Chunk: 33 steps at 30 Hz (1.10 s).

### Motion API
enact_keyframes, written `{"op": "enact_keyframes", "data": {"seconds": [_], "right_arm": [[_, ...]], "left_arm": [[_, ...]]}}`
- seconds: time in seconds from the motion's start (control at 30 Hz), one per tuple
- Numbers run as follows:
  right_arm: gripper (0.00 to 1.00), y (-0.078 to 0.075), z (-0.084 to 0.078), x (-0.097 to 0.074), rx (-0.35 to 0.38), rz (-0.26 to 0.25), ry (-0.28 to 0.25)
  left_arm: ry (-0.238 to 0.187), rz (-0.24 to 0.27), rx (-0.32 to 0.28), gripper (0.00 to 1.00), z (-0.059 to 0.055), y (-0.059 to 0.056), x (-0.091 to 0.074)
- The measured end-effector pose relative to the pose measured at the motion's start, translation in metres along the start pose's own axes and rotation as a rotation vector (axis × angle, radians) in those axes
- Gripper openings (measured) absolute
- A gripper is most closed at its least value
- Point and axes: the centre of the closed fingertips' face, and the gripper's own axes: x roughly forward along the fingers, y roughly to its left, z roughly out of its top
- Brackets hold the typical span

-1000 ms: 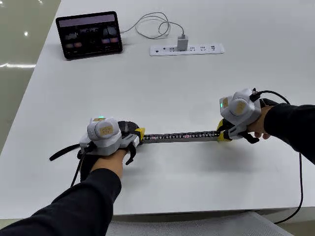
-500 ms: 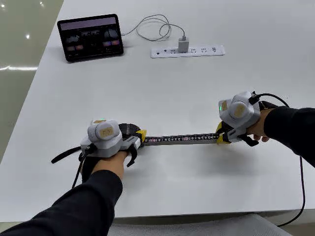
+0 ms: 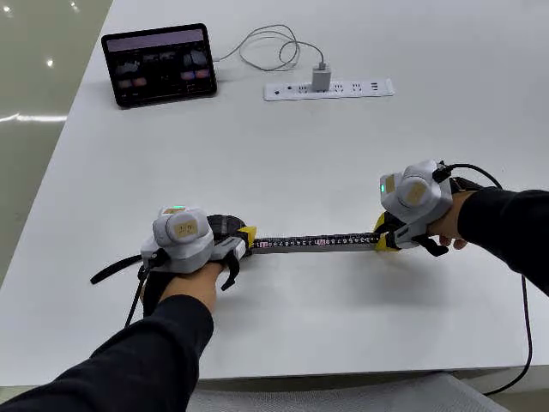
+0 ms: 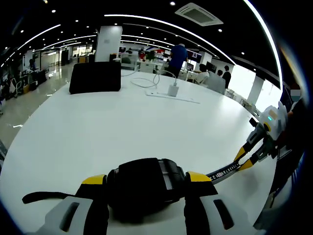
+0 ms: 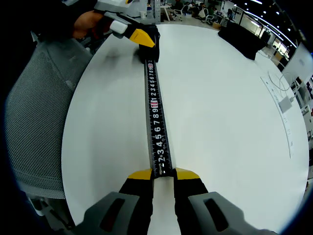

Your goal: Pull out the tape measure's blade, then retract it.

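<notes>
The black tape measure case (image 3: 225,227) (image 4: 145,183) lies on the white table, and my left gripper (image 3: 244,238) (image 4: 146,178) is shut on it. Its dark numbered blade (image 3: 313,242) (image 5: 156,127) (image 4: 226,171) runs flat across the table to the right. My right gripper (image 3: 381,239) (image 5: 163,173) is shut on the blade's tip, yellow fingertips pinching the end. In the right gripper view the case (image 5: 149,39) sits at the blade's far end. A black strap (image 3: 111,268) trails left from the case.
A black tablet (image 3: 159,63) stands at the back left. A white power strip (image 3: 329,87) with a charger and looped cable lies behind the middle of the table (image 3: 300,163). A grey mesh chair (image 5: 39,103) sits below the near edge. A black cable (image 3: 521,318) hangs at right.
The right gripper has drifted slightly left, so a little less blade shows. The left gripper and case stay put; the headset camera shifted a bit.
</notes>
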Motion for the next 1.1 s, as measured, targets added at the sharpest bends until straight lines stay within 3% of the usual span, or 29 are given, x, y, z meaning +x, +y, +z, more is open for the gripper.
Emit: {"op": "enact_keyframes", "data": {"seconds": [1.1], "right_arm": [[0.11,0.003,0.025,0.010,0.016,0.000,-0.038]], "left_arm": [[0.008,-0.009,-0.010,0.58,-0.001,-0.001,-0.001]]}}
